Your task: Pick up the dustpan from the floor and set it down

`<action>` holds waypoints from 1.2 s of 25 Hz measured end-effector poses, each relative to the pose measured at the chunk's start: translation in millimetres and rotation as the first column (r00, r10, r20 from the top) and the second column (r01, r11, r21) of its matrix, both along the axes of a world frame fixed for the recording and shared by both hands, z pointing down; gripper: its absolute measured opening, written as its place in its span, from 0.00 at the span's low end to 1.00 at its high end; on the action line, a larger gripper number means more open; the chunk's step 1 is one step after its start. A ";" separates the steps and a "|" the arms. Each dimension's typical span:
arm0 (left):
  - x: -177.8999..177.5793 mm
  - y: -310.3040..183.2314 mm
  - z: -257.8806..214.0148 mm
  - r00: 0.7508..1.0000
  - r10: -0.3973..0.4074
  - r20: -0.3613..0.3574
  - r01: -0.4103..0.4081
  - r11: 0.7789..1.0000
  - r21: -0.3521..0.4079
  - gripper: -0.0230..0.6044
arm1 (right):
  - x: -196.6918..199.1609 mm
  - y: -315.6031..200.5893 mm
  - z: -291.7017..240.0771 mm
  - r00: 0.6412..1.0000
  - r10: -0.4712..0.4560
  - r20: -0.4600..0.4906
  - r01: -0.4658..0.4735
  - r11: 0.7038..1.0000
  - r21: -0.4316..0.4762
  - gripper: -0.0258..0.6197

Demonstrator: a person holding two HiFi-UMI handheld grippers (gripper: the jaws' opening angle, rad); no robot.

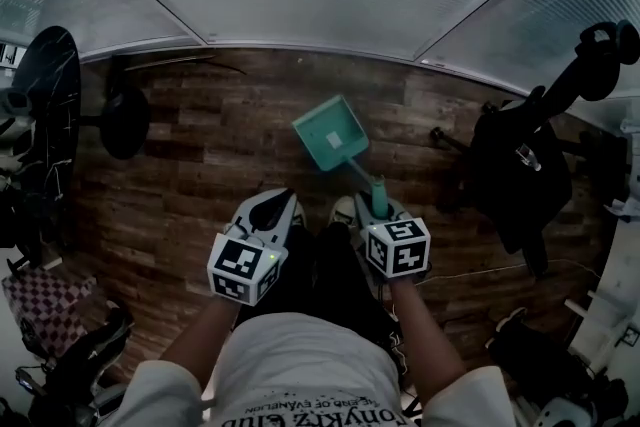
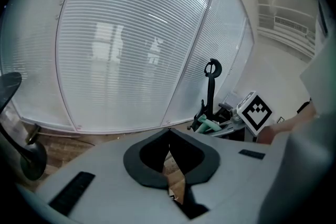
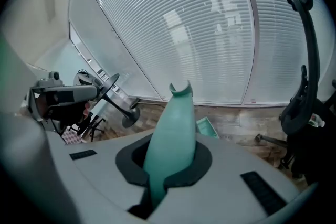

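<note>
Right gripper (image 1: 378, 207) clamps the dustpan (image 1: 333, 137) by its handle (image 3: 176, 134).
It stretches toward eleven o'clock from those jaws, long axis eleven-to-five; left gripper (image 1: 272, 210) at nine o'clock, closed, empty.

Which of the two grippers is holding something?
The right gripper, shut on the handle of the teal dustpan; the left gripper is shut and empty.
</note>
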State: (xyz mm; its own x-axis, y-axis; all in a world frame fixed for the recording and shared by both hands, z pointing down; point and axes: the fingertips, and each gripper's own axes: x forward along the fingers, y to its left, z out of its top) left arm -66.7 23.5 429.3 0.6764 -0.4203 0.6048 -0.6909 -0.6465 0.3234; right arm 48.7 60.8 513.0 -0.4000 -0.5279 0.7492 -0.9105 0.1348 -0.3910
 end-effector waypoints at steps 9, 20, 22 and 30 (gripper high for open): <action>4.2 15.9 -38.4 1.000 -0.001 -0.021 0.002 0.999 0.035 0.07 | 5.8 6.3 -51.7 1.000 -0.018 -0.007 0.018 1.000 0.001 0.08; -0.3 24.6 -69.8 0.997 -0.048 -0.062 0.054 0.995 0.087 0.07 | 2.9 31.8 -85.5 0.999 -0.031 0.013 0.030 1.000 0.005 0.08; -0.2 26.3 -73.0 0.996 -0.050 -0.073 0.056 0.995 0.084 0.07 | 3.4 33.0 -90.5 0.999 -0.027 0.018 0.026 1.000 0.009 0.08; 5.6 31.4 -84.5 0.995 -0.028 -0.091 0.037 0.995 0.097 0.07 | 4.0 30.3 -101.4 0.999 -0.026 0.019 0.026 0.999 0.024 0.08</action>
State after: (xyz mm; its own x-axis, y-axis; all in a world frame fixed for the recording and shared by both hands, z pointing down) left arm -61.1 54.9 344.8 0.7111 -0.4974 0.4968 -0.6830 -0.6563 0.3205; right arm 52.7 91.1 411.6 -0.4280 -0.5349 0.7285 -0.8988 0.1676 -0.4051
